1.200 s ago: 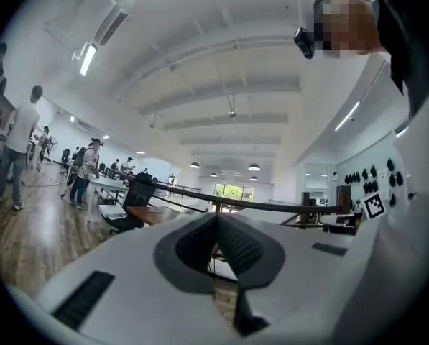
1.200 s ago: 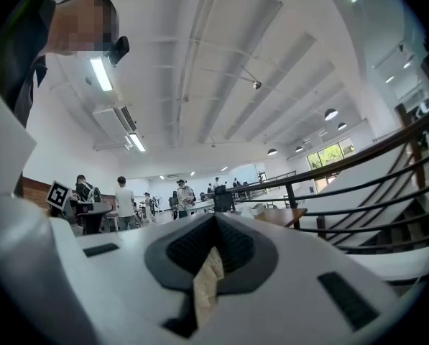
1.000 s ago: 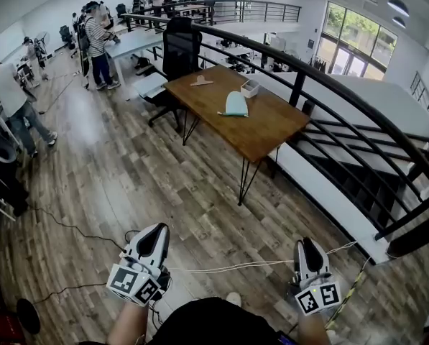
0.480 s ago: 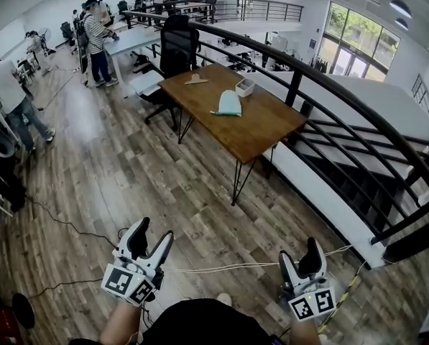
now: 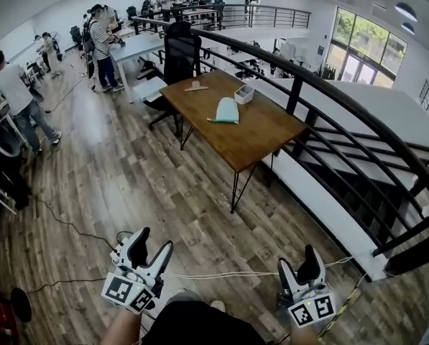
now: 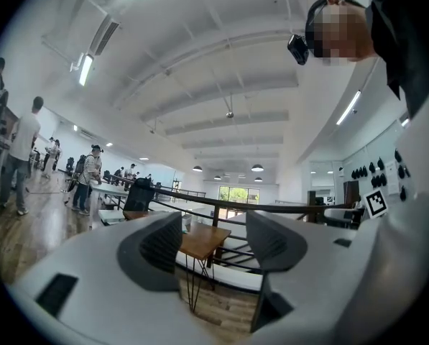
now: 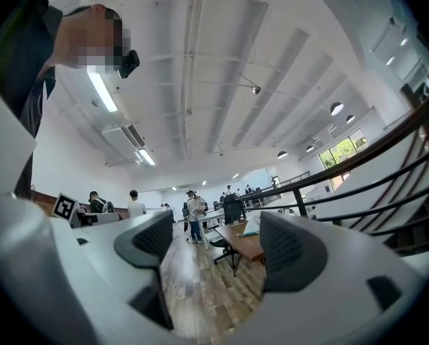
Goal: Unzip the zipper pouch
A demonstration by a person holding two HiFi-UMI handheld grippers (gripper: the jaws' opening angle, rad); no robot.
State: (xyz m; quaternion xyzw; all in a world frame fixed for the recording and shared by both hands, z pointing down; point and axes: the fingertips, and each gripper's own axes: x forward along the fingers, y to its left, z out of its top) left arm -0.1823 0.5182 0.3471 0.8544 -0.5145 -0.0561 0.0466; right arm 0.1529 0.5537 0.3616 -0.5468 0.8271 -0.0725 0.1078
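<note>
Left gripper (image 5: pixel 154 241): we are holding it low at 7 o'clock in the head view. Its jaws are standing spread wide, with nothing between them.
Right gripper (image 5: pixel 300 259): we are holding it low at 5 o'clock. Its jaws are also standing spread wide and are gripping nothing.
Pouch (image 5: pixel 227 110): pale teal, it is lying on the table at 12 o'clock from us, well apart from both grippers. From here we are not seeing whether its zipper is open or shut.
Table (image 5: pixel 261 131): wooden, on thin dark legs, it is standing at 12 o'clock, just beside the railing.
Box (image 5: pixel 244 93): small and white, it is sitting on the table near the pouch, at the pouch's 1 o'clock.
Chair (image 5: pixel 182 49): black, it is standing at the table's far end, at the pouch's 11 o'clock.
Railing (image 5: pixel 329 85): dark metal, it is running from 12 o'clock down to 4 o'clock on our right.
Cable (image 5: pixel 228 273): pale, it is stretching over the floor (image 5: pixel 164 185) between the two grippers.
People (image 5: pixel 103 45): several are standing well apart from us, around 10 to 11 o'clock.
</note>
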